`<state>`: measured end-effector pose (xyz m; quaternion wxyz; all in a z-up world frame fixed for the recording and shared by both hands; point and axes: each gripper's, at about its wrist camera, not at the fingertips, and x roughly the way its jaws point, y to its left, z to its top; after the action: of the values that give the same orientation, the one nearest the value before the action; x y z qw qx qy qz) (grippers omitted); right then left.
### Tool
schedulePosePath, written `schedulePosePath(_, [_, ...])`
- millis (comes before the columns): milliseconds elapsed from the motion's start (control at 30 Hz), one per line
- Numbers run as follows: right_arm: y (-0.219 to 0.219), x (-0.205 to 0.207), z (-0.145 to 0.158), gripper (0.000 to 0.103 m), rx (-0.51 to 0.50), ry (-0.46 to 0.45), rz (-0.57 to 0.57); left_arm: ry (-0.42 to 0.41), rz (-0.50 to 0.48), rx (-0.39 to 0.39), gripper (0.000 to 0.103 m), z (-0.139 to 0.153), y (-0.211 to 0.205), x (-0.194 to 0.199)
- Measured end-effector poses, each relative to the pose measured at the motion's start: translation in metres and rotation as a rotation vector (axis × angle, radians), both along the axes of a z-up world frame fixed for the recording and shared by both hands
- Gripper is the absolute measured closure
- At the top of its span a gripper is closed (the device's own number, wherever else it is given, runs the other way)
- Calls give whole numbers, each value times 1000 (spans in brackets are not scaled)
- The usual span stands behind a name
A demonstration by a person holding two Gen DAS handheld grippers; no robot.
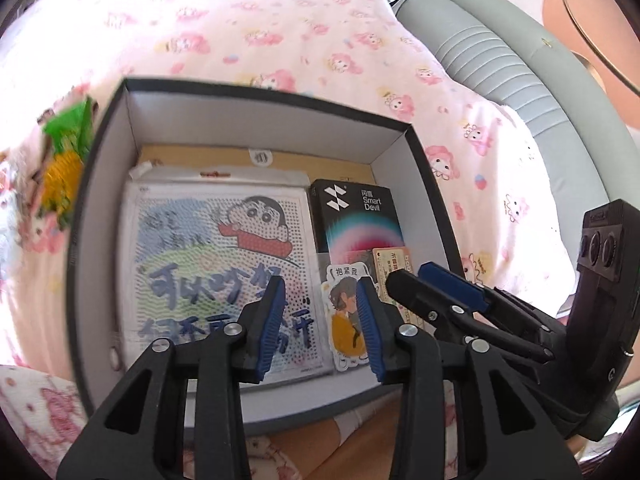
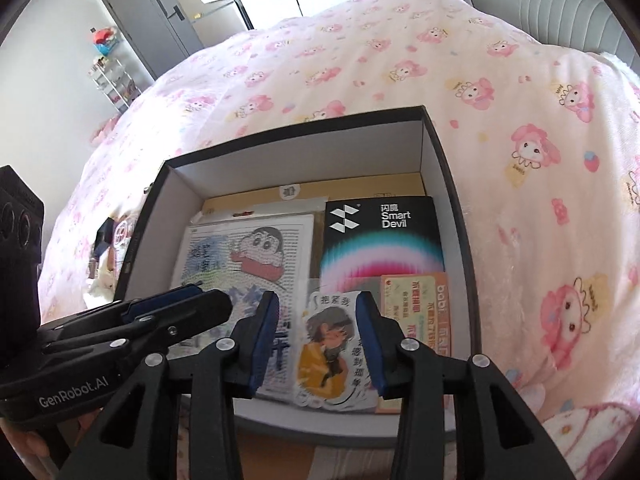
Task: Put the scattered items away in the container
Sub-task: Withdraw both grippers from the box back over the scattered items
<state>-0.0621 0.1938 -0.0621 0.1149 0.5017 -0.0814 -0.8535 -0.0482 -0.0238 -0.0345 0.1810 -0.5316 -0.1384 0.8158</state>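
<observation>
Left wrist view: rides on the left gripper point(image 1: 322, 320), faces forward and steeply down along its two black fingers with blue ribbed pads, close above the dark-rimmed, white-walled open cardboard box point(image 1: 256, 92) on the pink cartoon-print bedspread point(image 1: 248, 32); the right gripper point(image 1: 436, 284) enters from the right edge

Right wrist view: rides on the right gripper point(image 2: 317, 336), same steep downward aim, equally near, set slightly rightward; the left gripper enters at lower left

Shared ground: box interior, bedspread, grey padded headboard point(image 1: 492, 60)
</observation>
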Motion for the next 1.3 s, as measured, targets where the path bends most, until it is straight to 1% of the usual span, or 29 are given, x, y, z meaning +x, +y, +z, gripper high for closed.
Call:
schedulePosePath(167, [-20,6,18,67,33,41,1,47,-7,-37,67,18,-6,10])
schedulePosePath(300, [-41,16,31,67,63,80,28,71,9,-41,67,30,-28,19])
schedulePosePath(400, [-61,20,38,67,57,89,66,82,35,-38,67,35,-47,22])
schedulePosePath(533, [-94,19,43,67,49,96,124,87,87,-42,67,40,-80,27])
schedulePosePath(633, [-123,17,46,67,22,94,188,95,142,-24,66,43,-111,32])
schedulePosePath(767, [-162,9,48,67,-42,73,286,95,275,19,66,41,-167,45])
schedulePosePath(867, [-186,3,44,67,-22,54,305,88,368,36,66,34,-211,54])
schedulePosePath(967, [-206,-5,37,67,-57,14,328,61,422,21,66,21,-247,59])
schedulePosePath(1067, [-235,-8,29,67,-59,-3,378,26,457,3,66,2,-271,52])
schedulePosePath(1133, [-253,-14,18,67,-55,-38,402,-12,461,11,66,-14,-283,41])
schedulePosePath(1200, [-270,-22,4,67,-54,-98,418,-45,458,27,66,-30,-292,31])
schedulePosePath(1233, [-279,-27,-5,67,-54,-133,431,-59,447,45,66,-37,-296,27])
schedulePosePath(1300, [-298,-35,-23,67,-63,-209,480,-94,399,127,65,-56,-304,13])
